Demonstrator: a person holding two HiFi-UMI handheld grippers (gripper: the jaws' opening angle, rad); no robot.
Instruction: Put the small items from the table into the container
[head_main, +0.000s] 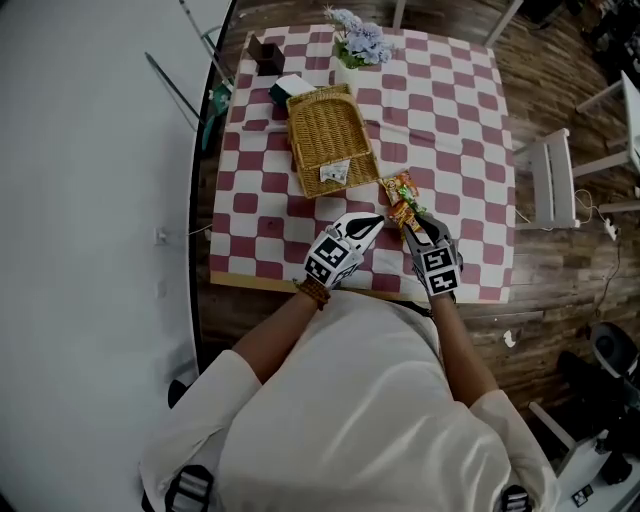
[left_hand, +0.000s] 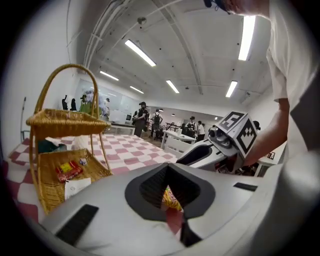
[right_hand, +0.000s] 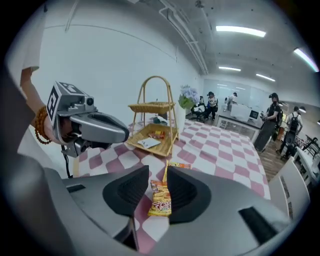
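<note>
Right gripper (head_main: 412, 224) hangs low over the checkered table (head_main: 460, 120) in the head view, its nose at a snack packet (head_main: 405, 210) that lies near the wicker basket (head_main: 330, 130). The left gripper (head_main: 374, 224) sits just beside it.

In the left gripper view, that gripper's jaws meet at the tips and hold nothing.

In the right gripper view, the jaws stand wide and straddle the packet, which lies flat on the cloth, not yet pinched. It looks light, crinkly and slippery, with contents that probably crush easily. A gentle pinch across its narrow middle should serve best.
</note>
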